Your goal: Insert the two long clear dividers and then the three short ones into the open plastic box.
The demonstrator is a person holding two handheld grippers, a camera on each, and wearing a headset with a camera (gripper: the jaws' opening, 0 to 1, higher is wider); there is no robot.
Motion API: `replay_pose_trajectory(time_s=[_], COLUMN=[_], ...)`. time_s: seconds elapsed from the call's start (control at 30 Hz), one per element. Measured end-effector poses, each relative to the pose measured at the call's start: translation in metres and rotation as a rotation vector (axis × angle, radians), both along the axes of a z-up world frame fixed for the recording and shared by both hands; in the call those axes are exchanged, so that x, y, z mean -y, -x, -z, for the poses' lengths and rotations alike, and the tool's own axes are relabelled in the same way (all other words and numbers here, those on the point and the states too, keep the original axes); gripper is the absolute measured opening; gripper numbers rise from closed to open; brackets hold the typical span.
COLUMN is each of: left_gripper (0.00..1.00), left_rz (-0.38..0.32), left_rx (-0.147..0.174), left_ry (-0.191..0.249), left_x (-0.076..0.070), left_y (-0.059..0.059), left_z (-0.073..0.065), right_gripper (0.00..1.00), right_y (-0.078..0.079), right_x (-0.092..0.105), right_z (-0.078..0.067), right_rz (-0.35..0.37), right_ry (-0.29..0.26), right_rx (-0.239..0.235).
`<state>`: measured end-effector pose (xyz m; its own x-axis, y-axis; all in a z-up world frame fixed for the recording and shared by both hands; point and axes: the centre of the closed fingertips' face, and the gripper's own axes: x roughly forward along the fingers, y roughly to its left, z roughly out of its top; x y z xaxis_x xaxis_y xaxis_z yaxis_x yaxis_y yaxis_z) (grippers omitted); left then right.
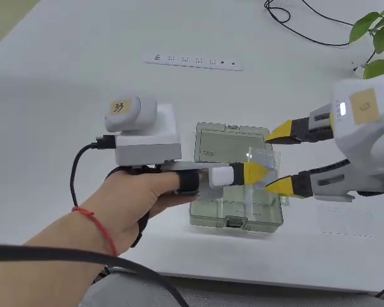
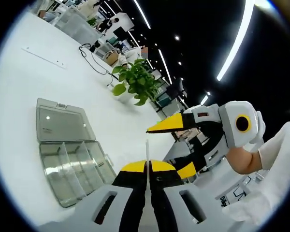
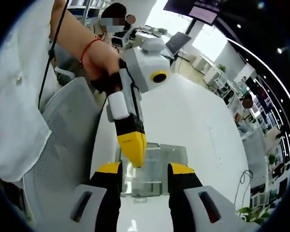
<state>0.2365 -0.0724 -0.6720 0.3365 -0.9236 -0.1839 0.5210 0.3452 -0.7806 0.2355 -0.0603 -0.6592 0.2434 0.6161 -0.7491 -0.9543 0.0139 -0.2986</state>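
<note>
Box (image 1: 269, 220) of clear plastic lies open on the white surface (image 1: 64, 83), near its front edge, with the lid (image 1: 227, 142) lying flat behind it. My left tool (image 1: 256, 173) is pinched narrow on one clear divider (image 1: 264, 158), which stands on its thin edge just above the box. My right tool (image 1: 283, 159) is spread wide and holds nothing. In the right gripper view the yellow tip of the left tool sits between its two jaws. In the left gripper view I see thin clear walls standing inside the box, but I cannot count them well. White surface shows on every side of the box, so there is open room to move. A white power strip (image 1: 193, 61) lies well apart behind the lid. A black cable (image 1: 307, 29) and a green plant (image 1: 374, 38) sit at the far right corner. Each tool has a tan sticker (image 1: 120, 107) with writing on it, too blurred for me to read.
</note>
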Motion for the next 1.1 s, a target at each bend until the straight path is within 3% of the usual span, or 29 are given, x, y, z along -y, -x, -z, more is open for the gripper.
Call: replay_pose_trajectory(time_s=[0.03,0.07,0.13,0.2,0.23,0.3,0.4,0.5,0.57,0.6,0.67,0.73,0.77,0.97,1.1], left_gripper=[0.0,0.0,0.0,0.0,0.0,0.0,0.0,0.0,0.0,0.0,0.0,0.0,0.0,0.0,0.0], left_rz=[0.009,0.026,0.047,0.068,0.085,0.117,0.157,0.197,0.215,0.231,0.243,0.271,0.279,0.3,0.306], left_rx=[0.016,0.064,0.094,0.145,0.174,0.227,0.3,0.381,0.396,0.432,0.439,0.496,0.509,0.533,0.54], left_ry=[-0.006,-0.018,-0.024,-0.024,-0.037,-0.043,-0.066,-0.092,-0.096,-0.104,-0.102,-0.112,-0.118,-0.111,-0.098], left_x=[0.0,-0.001,-0.001,0.0,0.0,0.0,-0.001,-0.003,-0.003,-0.003,-0.003,-0.003,-0.002,0.0,0.002], left_y=[0.001,0.002,0.006,0.008,0.011,0.015,0.021,0.024,0.027,0.028,0.031,0.034,0.035,0.041,0.044], left_z=[0.0,0.0,-0.001,-0.003,-0.003,-0.005,-0.006,-0.006,-0.006,-0.007,-0.008,-0.009,-0.009,-0.011,-0.014], right_gripper=[0.37,0.35,0.3,0.28,0.28,0.25,0.2,0.16,0.15,0.14,0.13,0.12,0.11,0.08,0.06], right_y=[-0.002,-0.002,-0.001,-0.001,0.001,-0.003,0.003,0.009,0.012,0.014,0.021,0.027,0.029,0.038,0.043], right_x=[0.001,0.001,0.0,0.0,0.001,0.003,0.001,0.001,0.001,0.001,0.001,0.0,-0.001,-0.002,-0.001], right_z=[0.0,-0.001,-0.005,-0.006,-0.007,-0.008,-0.015,-0.02,-0.02,-0.02,-0.02,-0.019,-0.018,-0.012,-0.008], right_rz=[0.01,0.012,0.008,0.005,0.004,-0.009,-0.04,-0.059,-0.073,-0.085,-0.106,-0.141,-0.147,-0.177,-0.199], right_ry=[-0.019,-0.039,-0.072,-0.089,-0.094,-0.103,-0.126,-0.113,-0.102,-0.098,-0.086,-0.074,-0.069,-0.038,-0.01], right_rx=[-0.023,-0.063,-0.114,-0.157,-0.204,-0.231,-0.324,-0.375,-0.41,-0.427,-0.466,-0.49,-0.5,-0.54,-0.542])
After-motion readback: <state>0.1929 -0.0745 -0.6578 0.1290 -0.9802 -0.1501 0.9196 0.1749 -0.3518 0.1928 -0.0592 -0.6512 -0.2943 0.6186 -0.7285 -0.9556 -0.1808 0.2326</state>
